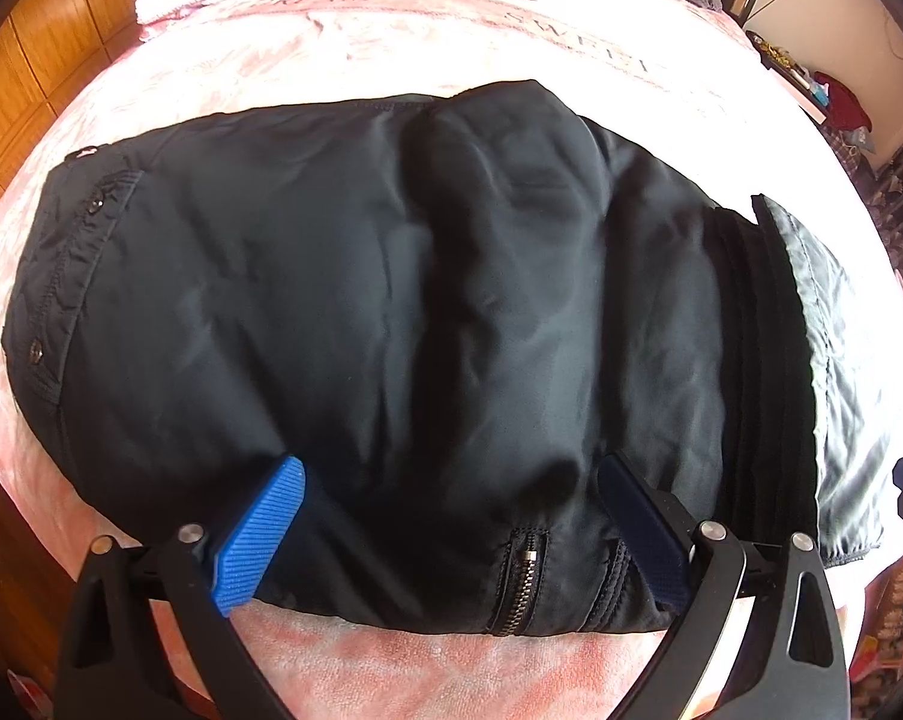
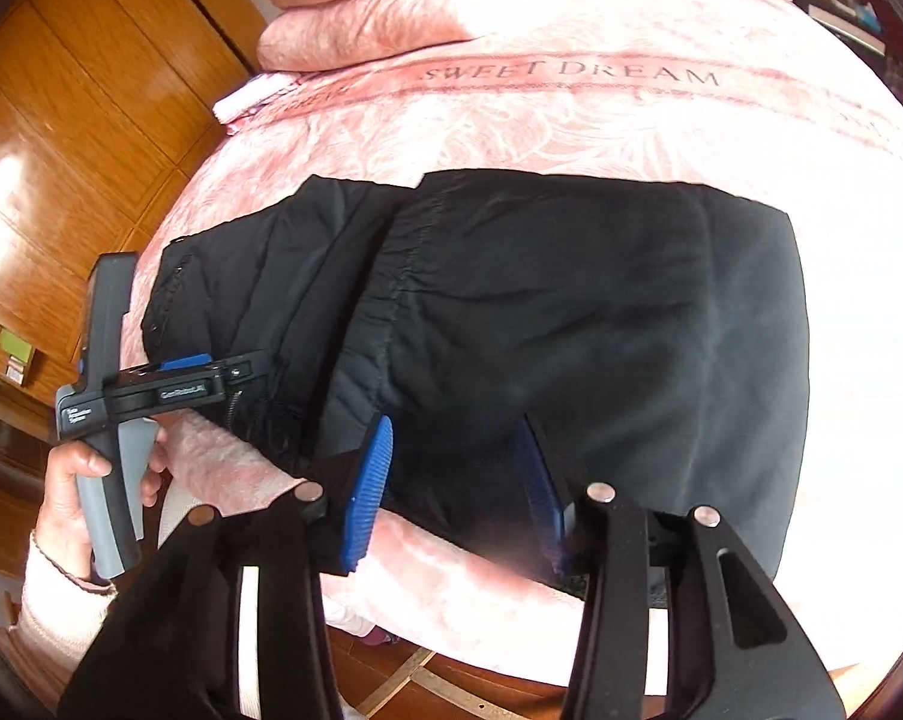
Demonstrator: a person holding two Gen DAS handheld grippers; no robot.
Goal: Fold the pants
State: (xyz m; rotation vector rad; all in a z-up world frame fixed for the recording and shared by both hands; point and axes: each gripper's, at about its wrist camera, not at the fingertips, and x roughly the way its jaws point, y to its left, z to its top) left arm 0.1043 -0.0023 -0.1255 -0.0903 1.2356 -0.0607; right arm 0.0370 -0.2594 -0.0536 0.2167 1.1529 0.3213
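Black pants [image 1: 403,312] lie folded in a bundle on the pink bed [image 1: 343,54], near its front edge, zipper [image 1: 520,582] facing that edge. Left gripper [image 1: 451,528]: fingers spread wide, straddling the near hem. Right gripper [image 2: 457,492]: fingers also wide, over the bundle's near edge. Pillows [image 2: 391,6] at the head; wooden wardrobe [image 2: 79,120] alongside.
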